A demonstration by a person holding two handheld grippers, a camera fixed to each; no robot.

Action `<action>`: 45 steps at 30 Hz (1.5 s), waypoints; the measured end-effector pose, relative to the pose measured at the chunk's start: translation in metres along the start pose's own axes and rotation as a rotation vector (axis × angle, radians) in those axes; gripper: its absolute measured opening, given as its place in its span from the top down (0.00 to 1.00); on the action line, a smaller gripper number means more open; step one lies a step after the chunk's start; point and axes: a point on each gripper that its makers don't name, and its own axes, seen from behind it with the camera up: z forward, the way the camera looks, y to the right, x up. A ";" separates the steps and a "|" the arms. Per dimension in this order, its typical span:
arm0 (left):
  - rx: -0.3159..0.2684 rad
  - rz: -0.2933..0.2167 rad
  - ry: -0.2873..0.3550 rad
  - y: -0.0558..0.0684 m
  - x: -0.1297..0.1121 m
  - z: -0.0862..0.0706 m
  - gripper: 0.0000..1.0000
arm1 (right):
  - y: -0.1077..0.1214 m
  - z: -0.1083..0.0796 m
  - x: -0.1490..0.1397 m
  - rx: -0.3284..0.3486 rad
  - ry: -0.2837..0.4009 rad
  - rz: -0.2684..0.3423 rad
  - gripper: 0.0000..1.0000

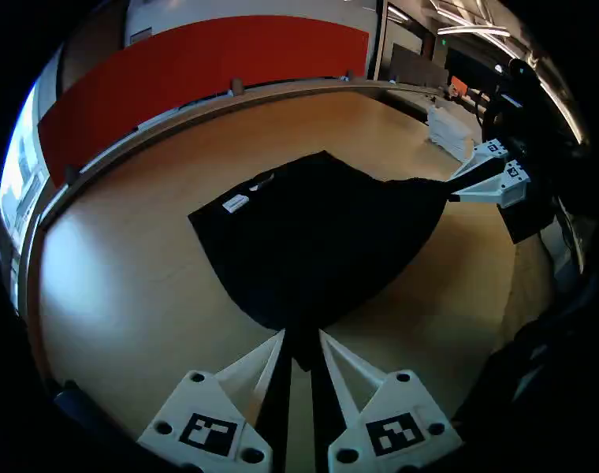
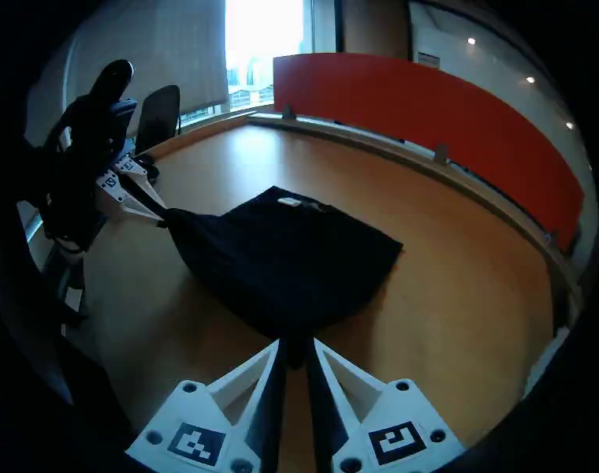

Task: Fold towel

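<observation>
Left gripper view: left gripper and right gripper each pinch black towel, label unreadable.

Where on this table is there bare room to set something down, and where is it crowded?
Free: the table strip between the towel and the red partition, and the wood past either side of the towel. Crowded: the near edge, where the left gripper and right gripper pinch its corners.

Office: wooden desk, red divider (chair beside).
</observation>
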 end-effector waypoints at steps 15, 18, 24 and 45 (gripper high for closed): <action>-0.018 -0.025 -0.022 0.013 0.004 -0.034 0.86 | -0.018 -0.040 0.024 0.019 0.034 -0.010 0.84; -0.021 -0.026 -0.022 0.014 0.006 -0.040 0.86 | -0.020 -0.045 0.027 0.017 0.036 -0.013 0.84; -0.031 -0.037 -0.022 0.018 0.009 -0.048 0.86 | -0.023 -0.053 0.031 0.020 0.037 -0.009 0.84; -0.017 -0.041 -0.045 0.010 0.015 -0.037 0.86 | -0.019 -0.044 0.029 0.046 0.003 -0.015 0.84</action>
